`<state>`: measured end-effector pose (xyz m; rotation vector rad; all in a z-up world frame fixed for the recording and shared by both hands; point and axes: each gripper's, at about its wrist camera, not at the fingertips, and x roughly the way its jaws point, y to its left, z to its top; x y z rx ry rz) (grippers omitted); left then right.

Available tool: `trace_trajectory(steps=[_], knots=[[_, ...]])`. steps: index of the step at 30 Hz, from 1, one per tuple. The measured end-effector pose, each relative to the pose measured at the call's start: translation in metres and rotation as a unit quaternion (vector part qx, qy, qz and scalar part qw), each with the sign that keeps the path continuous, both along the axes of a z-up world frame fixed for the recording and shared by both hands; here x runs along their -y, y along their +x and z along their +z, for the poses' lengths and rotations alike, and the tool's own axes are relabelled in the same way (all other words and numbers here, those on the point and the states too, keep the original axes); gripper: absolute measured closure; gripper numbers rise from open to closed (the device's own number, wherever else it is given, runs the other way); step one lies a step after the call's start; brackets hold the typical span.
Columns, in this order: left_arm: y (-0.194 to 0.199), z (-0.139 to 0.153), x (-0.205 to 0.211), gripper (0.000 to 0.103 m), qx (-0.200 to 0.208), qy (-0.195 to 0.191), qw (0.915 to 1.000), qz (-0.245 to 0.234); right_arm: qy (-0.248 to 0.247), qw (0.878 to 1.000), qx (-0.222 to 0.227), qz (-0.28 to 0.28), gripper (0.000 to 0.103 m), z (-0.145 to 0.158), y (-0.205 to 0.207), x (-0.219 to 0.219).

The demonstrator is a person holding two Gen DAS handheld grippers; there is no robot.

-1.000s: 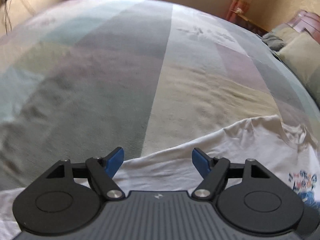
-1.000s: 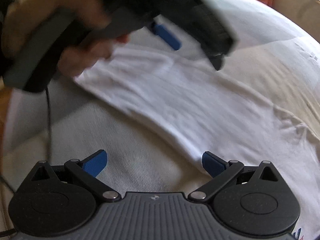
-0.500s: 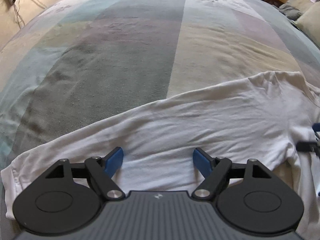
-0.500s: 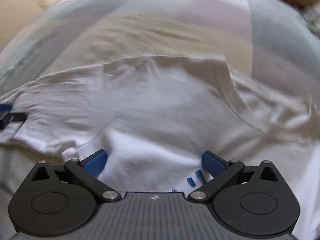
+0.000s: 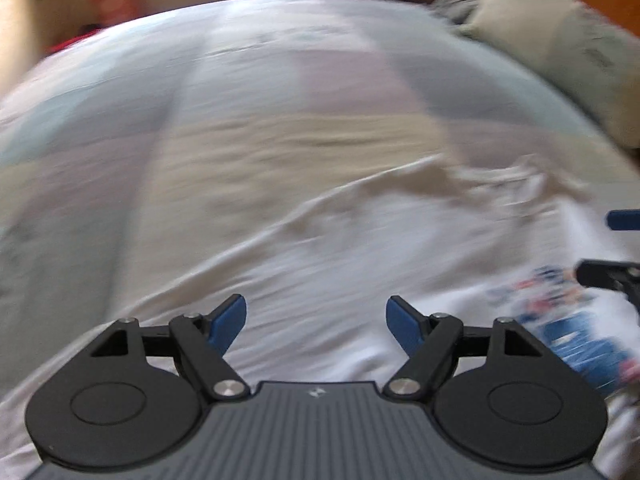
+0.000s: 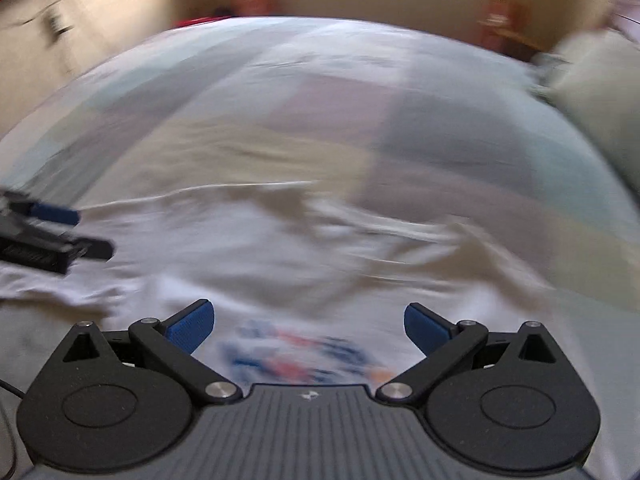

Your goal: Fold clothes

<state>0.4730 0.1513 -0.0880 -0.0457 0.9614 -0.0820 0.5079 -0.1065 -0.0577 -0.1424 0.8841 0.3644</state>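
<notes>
White t-shirt [image 5: 360,264] (soft cotton, wrinkly, blurry colourful print) lies flat on the bed [image 5: 240,120], under both grippers: left gripper [image 5: 316,322] and right gripper [image 6: 306,326] have blue-padded fingers spread, pinching nothing. Bed's pastel patchwork cover, pillow [image 5: 560,40] beyond.

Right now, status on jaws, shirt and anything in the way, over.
Left gripper and right gripper: jaws open, empty. White shirt spread on the bed, unfolded. Pillow off to the side, nothing blocking.

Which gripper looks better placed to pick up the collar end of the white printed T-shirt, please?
Probably right: the right gripper hovers open over the white printed T-shirt near its rumpled collar end; the left gripper sits over plain cloth.
</notes>
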Motion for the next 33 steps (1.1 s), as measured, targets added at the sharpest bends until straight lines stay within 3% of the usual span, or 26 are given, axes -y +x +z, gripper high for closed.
trace_trajectory(steps=[4, 8, 13, 19, 24, 30, 33], knots=[[0.018, -0.008, 0.046, 0.026, -0.003, -0.067, 0.9963, -0.053, 0.039, 0.993, -0.041, -0.101, 0.000, -0.007, 0.009, 0.068], [0.022, -0.021, 0.078, 0.026, -0.019, -0.084, 0.9930, -0.080, 0.129, 0.975, -0.080, -0.165, 0.000, -0.016, 0.008, 0.112], [0.016, -0.039, 0.092, 0.026, -0.048, -0.052, 0.9946, -0.077, 0.188, 0.961, -0.111, -0.171, 0.000, -0.041, 0.002, 0.121], [0.007, -0.040, 0.103, 0.026, -0.046, 0.001, 0.9961, -0.075, 0.158, 0.968, -0.110, -0.160, 0.000, -0.050, -0.007, 0.137], [0.013, -0.044, 0.113, 0.022, -0.053, 0.021, 0.9963, -0.064, 0.261, 0.930, -0.174, -0.193, 0.000, -0.071, -0.027, 0.167], [0.016, -0.045, 0.118, 0.019, -0.058, 0.025, 0.9969, -0.046, 0.347, 0.906, -0.067, -0.233, 0.000, -0.090, -0.034, 0.176], [0.018, -0.046, 0.120, 0.018, -0.062, 0.028, 0.9969, -0.040, 0.392, 0.879, -0.075, -0.261, 0.000, -0.094, -0.036, 0.182]])
